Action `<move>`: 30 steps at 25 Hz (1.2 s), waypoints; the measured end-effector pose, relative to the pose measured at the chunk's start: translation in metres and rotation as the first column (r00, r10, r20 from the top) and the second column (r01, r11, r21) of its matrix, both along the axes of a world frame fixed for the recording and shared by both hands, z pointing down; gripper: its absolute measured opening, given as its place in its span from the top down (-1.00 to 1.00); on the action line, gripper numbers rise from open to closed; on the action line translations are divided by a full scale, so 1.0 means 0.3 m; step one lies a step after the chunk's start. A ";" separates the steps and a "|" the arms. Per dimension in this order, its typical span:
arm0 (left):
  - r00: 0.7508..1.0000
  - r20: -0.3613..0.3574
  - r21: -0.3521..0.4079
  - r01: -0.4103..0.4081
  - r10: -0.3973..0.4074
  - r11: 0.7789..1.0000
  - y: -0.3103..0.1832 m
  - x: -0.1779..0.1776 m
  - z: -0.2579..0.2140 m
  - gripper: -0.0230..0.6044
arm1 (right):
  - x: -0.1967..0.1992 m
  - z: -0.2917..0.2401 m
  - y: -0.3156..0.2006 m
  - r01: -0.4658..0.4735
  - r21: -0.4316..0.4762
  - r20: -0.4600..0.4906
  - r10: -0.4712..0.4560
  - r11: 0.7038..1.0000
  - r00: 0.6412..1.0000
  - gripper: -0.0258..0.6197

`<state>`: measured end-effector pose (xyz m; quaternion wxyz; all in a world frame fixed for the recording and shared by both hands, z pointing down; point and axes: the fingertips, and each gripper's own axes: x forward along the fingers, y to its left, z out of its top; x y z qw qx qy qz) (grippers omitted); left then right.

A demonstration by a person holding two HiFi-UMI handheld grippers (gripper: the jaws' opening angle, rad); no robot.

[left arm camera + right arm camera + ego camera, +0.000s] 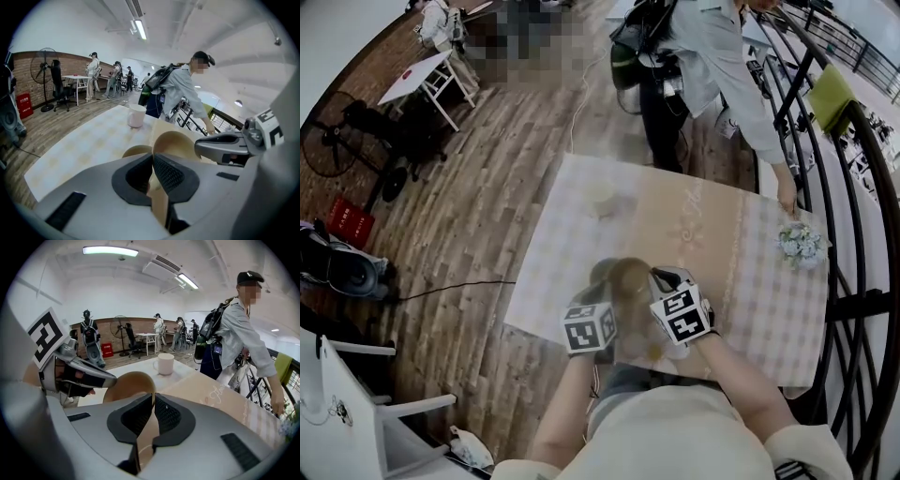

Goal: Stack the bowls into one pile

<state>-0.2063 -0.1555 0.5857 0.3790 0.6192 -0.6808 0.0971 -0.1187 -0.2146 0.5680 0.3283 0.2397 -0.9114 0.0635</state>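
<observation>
My left gripper (152, 157) is shut on the rim of a tan bowl (174, 143) that tilts up beyond its jaws. A second tan bowl (136, 151) shows just behind, to the left. My right gripper (153, 397) is shut on the rim of a brown bowl (130, 384). In the head view both grippers, left (602, 292) and right (662, 281), hang side by side over the table's near edge, with a blurred brown bowl (623, 278) between and ahead of them. Whether both hold the same bowl I cannot tell.
The table (741, 234) wears a pale checked cloth. A white mug (165, 363) stands near its far left, and a small flower bunch (798, 244) at its right edge. A person (703, 75) stands at the far side, one hand on the table. A black railing (853, 216) runs along the right.
</observation>
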 end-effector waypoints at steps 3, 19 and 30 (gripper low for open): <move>1.000 0.009 -0.007 -0.005 0.005 1.000 0.016 -0.038 0.017 0.89 | -0.038 0.015 0.021 -0.004 -0.012 -0.011 0.004 1.000 1.000 0.87; 0.998 0.031 -0.076 -0.058 0.061 0.995 0.027 -0.141 0.123 0.89 | -0.137 0.139 0.040 -0.045 -0.057 -0.077 0.041 0.997 0.996 0.87; 0.994 0.047 -0.081 -0.097 0.101 0.992 0.025 -0.144 0.156 0.88 | -0.131 0.178 0.037 -0.098 -0.052 -0.107 0.092 0.994 0.990 0.87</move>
